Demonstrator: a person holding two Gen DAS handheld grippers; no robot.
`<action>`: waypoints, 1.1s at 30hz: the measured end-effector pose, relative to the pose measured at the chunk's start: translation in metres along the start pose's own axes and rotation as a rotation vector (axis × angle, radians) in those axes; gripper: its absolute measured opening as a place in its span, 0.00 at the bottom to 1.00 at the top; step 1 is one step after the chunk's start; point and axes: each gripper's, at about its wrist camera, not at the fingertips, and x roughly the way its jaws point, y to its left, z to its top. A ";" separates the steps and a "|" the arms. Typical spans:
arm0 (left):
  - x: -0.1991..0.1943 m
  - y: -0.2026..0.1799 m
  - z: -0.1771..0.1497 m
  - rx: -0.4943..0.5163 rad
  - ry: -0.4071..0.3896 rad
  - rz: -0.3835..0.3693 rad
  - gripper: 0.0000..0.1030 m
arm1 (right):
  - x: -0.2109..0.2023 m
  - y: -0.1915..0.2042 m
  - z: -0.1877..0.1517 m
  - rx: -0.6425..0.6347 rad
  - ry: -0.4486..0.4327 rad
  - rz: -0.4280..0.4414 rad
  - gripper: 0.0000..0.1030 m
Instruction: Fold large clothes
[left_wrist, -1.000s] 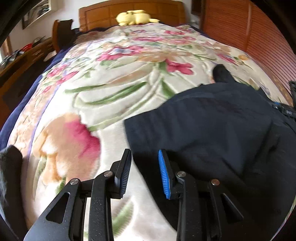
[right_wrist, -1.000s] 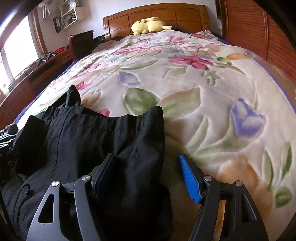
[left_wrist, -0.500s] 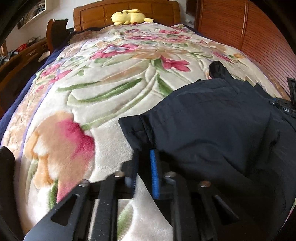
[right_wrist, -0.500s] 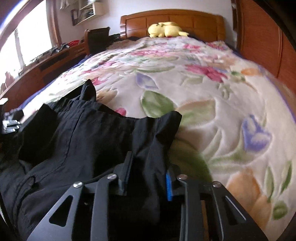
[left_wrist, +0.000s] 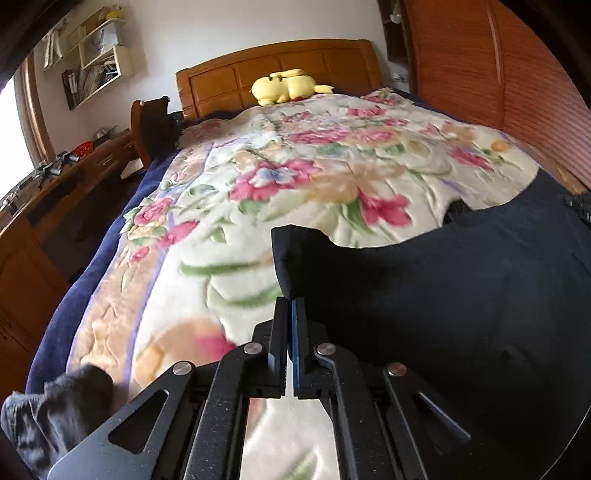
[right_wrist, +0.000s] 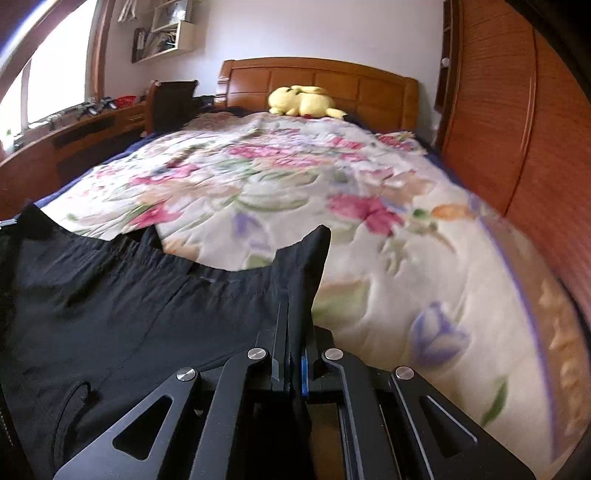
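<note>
**A:** Left wrist view, what have you got?

**B:** I see the black garment (left_wrist: 461, 295) on the right side of the floral blanket (left_wrist: 314, 177), dark heavy fabric, broad and mostly smooth. One corner stands up in a stiff fold right at my left gripper (left_wrist: 289, 306). Jaws fully closed, pinching that corner's edge. Garment hangs from the pinch and sags in a curve toward the right.

**A:** Surroundings?

**B:** Another dark cloth (left_wrist: 55, 406) bunched at the blanket's lower left edge, well apart from the garment. Yellow plush toy (left_wrist: 288, 86) by the wooden headboard (left_wrist: 277, 70). Desk (left_wrist: 55, 192) along the left, slatted wooden wall (left_wrist: 498, 74) on the right. Nothing between the gripper and the garment.

**A:** Right wrist view?

**B:** Same garment (right_wrist: 129, 314) fills the lower left; a gathered band runs along its far edge, stitched seam below it. My right gripper (right_wrist: 293, 332) is closed tight on the right-hand corner, which pokes up past the tips in a point. Blanket (right_wrist: 406, 258) is open to the right of it. Plush (right_wrist: 303, 101) and headboard (right_wrist: 332, 85) beyond. Picture's blurred.
</note>
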 end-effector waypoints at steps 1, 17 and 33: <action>0.003 0.002 0.006 0.000 0.002 0.009 0.02 | 0.006 -0.001 0.006 -0.001 0.022 -0.023 0.03; -0.067 -0.016 -0.021 0.005 0.016 -0.112 0.22 | -0.079 0.020 -0.041 0.046 0.118 0.002 0.68; -0.130 -0.037 -0.107 -0.037 0.045 -0.203 0.32 | -0.144 0.049 -0.122 0.040 0.163 0.019 0.71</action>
